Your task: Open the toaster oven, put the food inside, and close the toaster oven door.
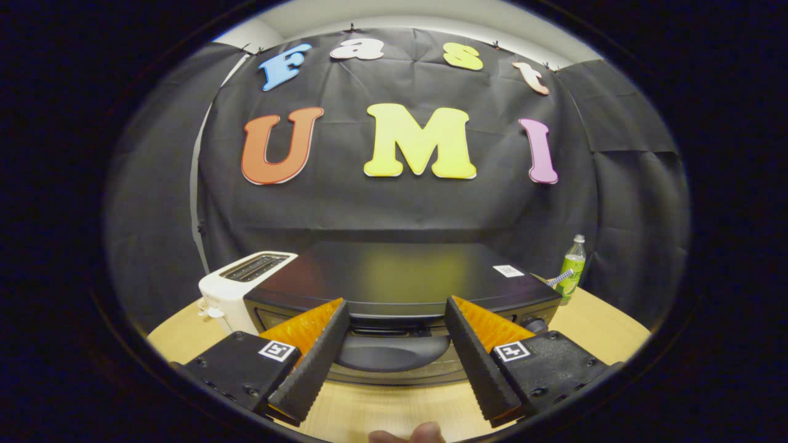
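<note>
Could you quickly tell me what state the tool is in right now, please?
Tool: open, holding nothing; its fingers are spread either side of the toaster oven's door handle, not touching it.

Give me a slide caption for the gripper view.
Open fingers straddle the closed toaster oven's door handle; white toaster beside it.

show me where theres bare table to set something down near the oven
Bare wood lies on the table between the open gripper fingers, in front of the toaster oven. Another patch sits right of the oven, below the green bottle. Left is crowded: the white toaster stands against the oven.
</note>
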`<state>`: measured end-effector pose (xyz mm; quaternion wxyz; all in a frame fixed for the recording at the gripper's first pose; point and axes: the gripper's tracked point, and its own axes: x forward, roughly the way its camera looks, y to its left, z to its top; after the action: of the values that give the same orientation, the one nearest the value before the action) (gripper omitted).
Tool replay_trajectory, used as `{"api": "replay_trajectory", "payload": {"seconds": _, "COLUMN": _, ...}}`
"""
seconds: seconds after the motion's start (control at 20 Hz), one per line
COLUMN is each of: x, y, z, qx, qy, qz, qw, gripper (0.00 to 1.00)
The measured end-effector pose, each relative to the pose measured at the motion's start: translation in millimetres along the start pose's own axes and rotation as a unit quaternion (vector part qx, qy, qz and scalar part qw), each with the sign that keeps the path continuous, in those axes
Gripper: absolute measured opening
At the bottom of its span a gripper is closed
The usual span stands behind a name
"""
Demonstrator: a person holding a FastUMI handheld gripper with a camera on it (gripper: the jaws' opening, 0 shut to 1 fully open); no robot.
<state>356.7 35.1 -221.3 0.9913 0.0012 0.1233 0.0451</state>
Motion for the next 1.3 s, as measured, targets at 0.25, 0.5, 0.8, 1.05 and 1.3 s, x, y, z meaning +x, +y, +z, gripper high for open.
{"api": "replay_trajectory", "payload": {"seconds": 0.25, "x": 3, "y": 1, "z": -16, "qx": -0.001, "qy": -0.003, "qz": 0.003, "qw": 1.000, "gripper": 1.00}}
{"api": "replay_trajectory", "payload": {"seconds": 0.5, "x": -19, "y": 0, "z": -28, "qx": -0.008, "qy": 0.007, "qz": 0.001, "qw": 1.000, "gripper": 1.00}}
{"api": "replay_trajectory", "payload": {"seconds": 0.8, "x": -57, "y": -2, "z": -56, "qx": -0.019, "qy": 0.036, "qz": 0.005, "qw": 0.999, "gripper": 1.00}}
{"api": "replay_trajectory", "payload": {"seconds": 1.05, "x": -83, "y": -3, "z": -84, "qx": -0.034, "qy": 0.070, "qz": 0.006, "qw": 0.997, "gripper": 1.00}}
{"api": "replay_trajectory", "payload": {"seconds": 1.3, "x": -100, "y": -3, "z": -109, "qx": -0.027, "qy": 0.112, "qz": 0.031, "qw": 0.993, "gripper": 1.00}}
